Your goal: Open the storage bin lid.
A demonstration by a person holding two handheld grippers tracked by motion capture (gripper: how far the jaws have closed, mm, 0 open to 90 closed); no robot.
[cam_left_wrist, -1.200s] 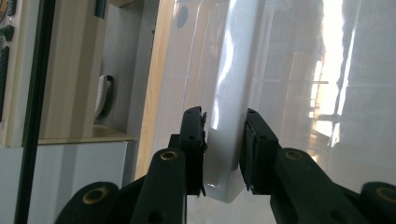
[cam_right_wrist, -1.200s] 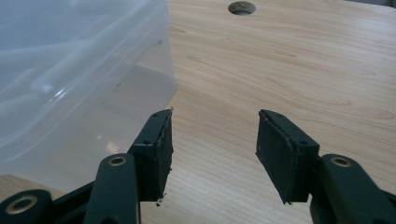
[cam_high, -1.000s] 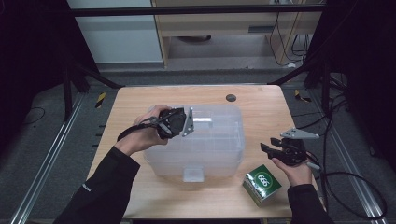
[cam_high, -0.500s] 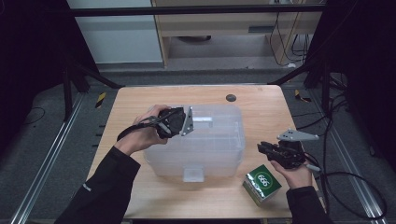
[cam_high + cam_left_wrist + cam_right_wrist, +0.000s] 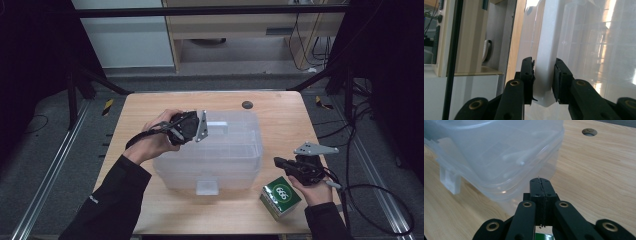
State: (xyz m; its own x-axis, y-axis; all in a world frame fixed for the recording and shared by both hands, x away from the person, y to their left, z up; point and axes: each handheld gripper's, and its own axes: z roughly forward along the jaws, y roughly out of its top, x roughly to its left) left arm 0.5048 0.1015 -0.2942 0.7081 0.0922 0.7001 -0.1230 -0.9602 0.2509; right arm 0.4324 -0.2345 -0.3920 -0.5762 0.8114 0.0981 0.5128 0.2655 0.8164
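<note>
While the left claw (image 5: 543,80) clamps the bin's rim (image 5: 546,62), the right claw (image 5: 540,185), just closed empty, points at it.

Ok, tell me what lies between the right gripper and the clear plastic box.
Only bare wooden table: in the right gripper view the right gripper, shut on nothing, points at the clear plastic box with just tabletop between.

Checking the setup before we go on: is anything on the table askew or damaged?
The clear box's lid looks tilted: the left tongs grip its edge, holding that side up. The green carton sits skewed at the table's front edge. No visible damage.
</note>
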